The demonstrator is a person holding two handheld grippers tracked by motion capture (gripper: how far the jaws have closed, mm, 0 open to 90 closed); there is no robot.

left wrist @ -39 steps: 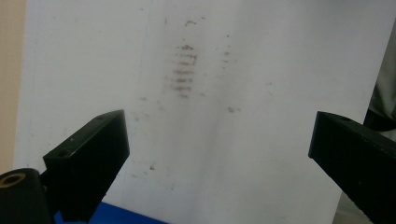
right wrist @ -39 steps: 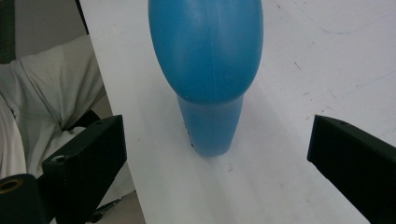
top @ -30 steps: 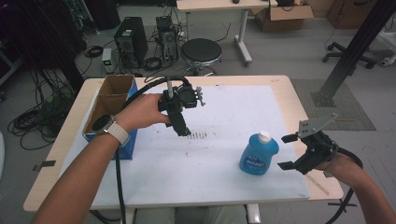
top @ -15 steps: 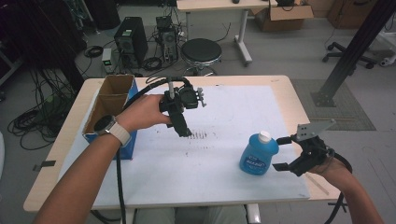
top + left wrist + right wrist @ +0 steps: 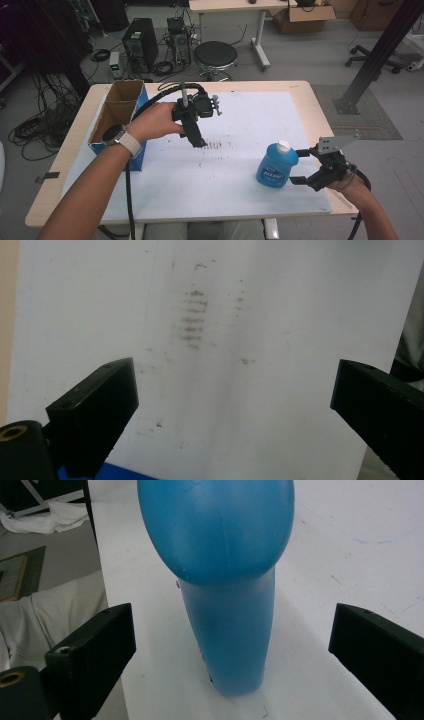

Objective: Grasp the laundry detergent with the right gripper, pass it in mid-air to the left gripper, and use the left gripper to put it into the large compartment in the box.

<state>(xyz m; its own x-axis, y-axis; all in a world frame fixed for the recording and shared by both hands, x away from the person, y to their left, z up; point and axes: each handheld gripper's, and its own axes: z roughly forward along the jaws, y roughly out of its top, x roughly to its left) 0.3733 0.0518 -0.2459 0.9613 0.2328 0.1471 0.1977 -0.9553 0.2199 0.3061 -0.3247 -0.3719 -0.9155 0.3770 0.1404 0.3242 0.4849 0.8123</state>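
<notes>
- Right gripper (image 5: 299, 165), at the lower right of the high view, has its jaws spread wide on either side of the blue bottle (image 5: 276, 165), one jaw level with the neck and one near the base; neither jaw looks to be touching it.
- In the right gripper view the blue bottle (image 5: 225, 580) stands between the two black jaws at the middle of the frame, with clear gaps on both sides.
- Left gripper (image 5: 198, 142), at the centre of the high view, points down at the smudge marks (image 5: 214, 145) on the white sheet (image 5: 250, 115); its jaws are spread and hold nothing.
- Step in hand, as I judge it: the reach for the bottle, just short of the grasp.
- Next move calls for easing the gripper a little further in, then closing squarely on the bottle's narrow side so it does not tip.
- Bottle carries a white cap (image 5: 283, 146); how full it is cannot be told.
- Cardboard box (image 5: 115, 117) at the left of the high view is open-topped, and its inside looks empty.
</notes>
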